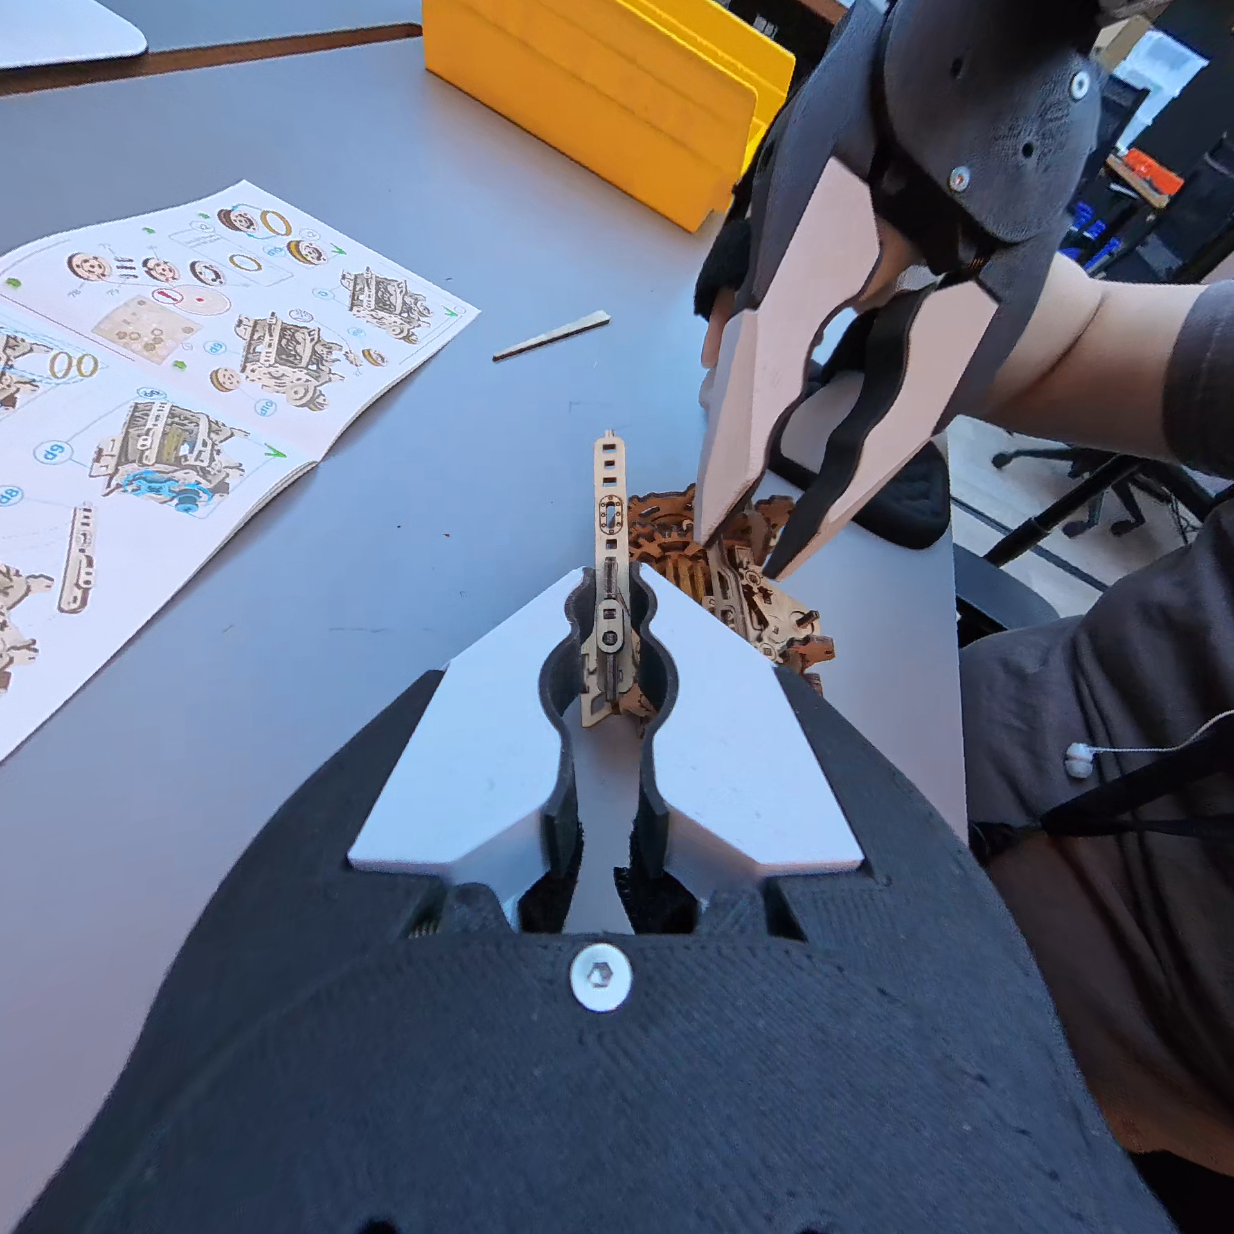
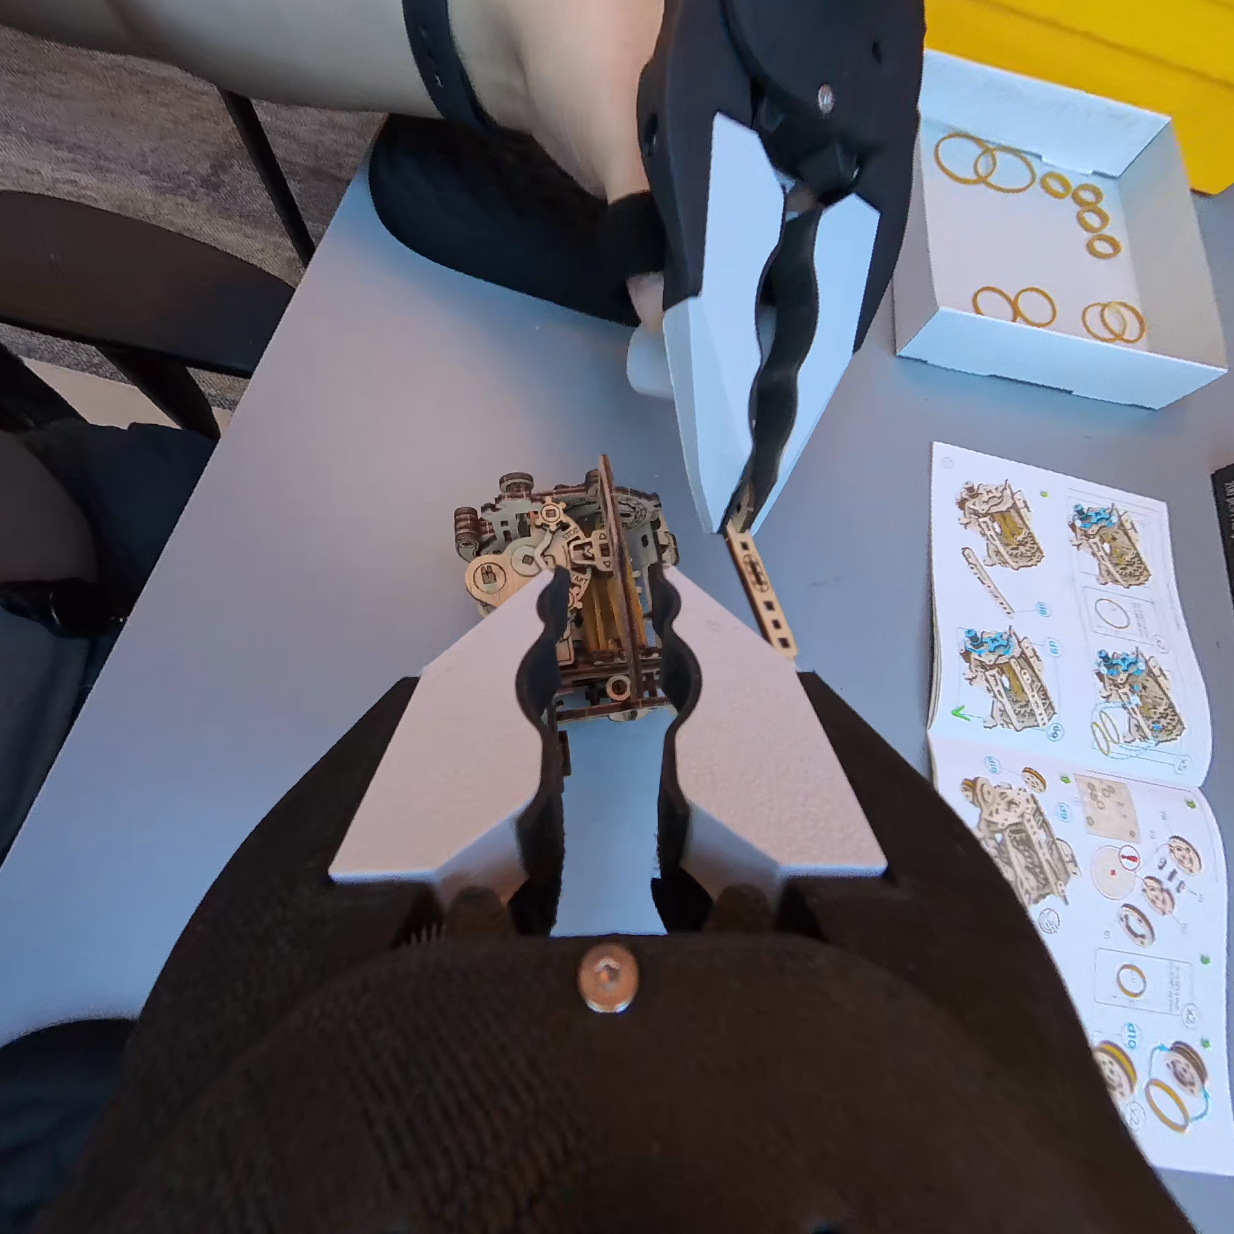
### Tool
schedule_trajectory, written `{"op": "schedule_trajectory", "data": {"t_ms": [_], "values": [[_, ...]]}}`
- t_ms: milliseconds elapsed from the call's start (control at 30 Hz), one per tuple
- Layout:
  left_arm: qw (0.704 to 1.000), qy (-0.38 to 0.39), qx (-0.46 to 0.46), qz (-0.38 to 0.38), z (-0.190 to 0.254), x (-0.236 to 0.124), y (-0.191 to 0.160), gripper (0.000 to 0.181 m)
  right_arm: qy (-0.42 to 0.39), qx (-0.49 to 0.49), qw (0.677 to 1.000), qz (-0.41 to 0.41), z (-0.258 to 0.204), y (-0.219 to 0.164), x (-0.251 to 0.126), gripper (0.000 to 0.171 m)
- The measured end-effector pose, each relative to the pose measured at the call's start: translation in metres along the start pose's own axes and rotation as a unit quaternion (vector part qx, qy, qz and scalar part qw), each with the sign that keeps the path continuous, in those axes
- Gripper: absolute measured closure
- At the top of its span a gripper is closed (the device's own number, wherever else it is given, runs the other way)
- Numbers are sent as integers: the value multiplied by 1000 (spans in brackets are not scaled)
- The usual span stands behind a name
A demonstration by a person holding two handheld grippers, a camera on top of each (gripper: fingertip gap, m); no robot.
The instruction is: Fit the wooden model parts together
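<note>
Grey desk (image 2: 334, 668): left gripper (image 1: 611, 574) jaws pinch a slotted strip (image 1: 609, 507); right gripper (image 2: 611, 587), jaws spread, straddles the wooden model (image 2: 567, 587) at twelve o'clock. Misaligned pushing could snap the strip.

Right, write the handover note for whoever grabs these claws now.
Left claw: shut on the slotted wooden strip, whose free end sticks out past the tips. The strip is beside the model, not yet in it.
Right claw: jaws apart, tips down at the wooden model, straddling its upright panel. Whether it holds firmly is unclear.
The model stands on the grey table near its edge, with the instruction booklet open nearby.
Done: strip picked up.
Left: seat the strip in the model.
</note>
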State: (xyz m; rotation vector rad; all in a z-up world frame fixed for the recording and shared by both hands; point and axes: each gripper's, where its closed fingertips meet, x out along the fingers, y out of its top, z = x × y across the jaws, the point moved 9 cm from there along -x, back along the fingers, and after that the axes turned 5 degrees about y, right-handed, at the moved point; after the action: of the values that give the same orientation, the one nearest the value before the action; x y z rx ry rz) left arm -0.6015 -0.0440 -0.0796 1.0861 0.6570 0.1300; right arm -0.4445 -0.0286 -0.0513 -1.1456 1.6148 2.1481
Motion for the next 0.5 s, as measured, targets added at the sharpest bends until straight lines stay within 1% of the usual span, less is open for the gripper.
{"op": "schedule_trajectory", "data": {"t_ms": [100,200,300,400,467,500], "values": [[1000,7,-1,16,4,-6,-3,174,-3,-6,1000,-15,-5,-2,3,147],[999,15,0,31,11,-11,-6,174,-30,-31,999,-25,-15,-3,1,147],[999,21,-8,42,18,-15,-9,174,-79,-91,992,-29,-34,-3,-1,148],[999,19,-16,48,27,-18,-13,174,-140,-172,974,-35,-58,-5,-2,156],[998,16,-20,55,34,-19,-15,174,-155,-216,964,-32,-75,-7,-1,159],[998,11,-24,59,38,-20,-15,174,-157,-221,962,-31,-82,-9,0,159]]}}
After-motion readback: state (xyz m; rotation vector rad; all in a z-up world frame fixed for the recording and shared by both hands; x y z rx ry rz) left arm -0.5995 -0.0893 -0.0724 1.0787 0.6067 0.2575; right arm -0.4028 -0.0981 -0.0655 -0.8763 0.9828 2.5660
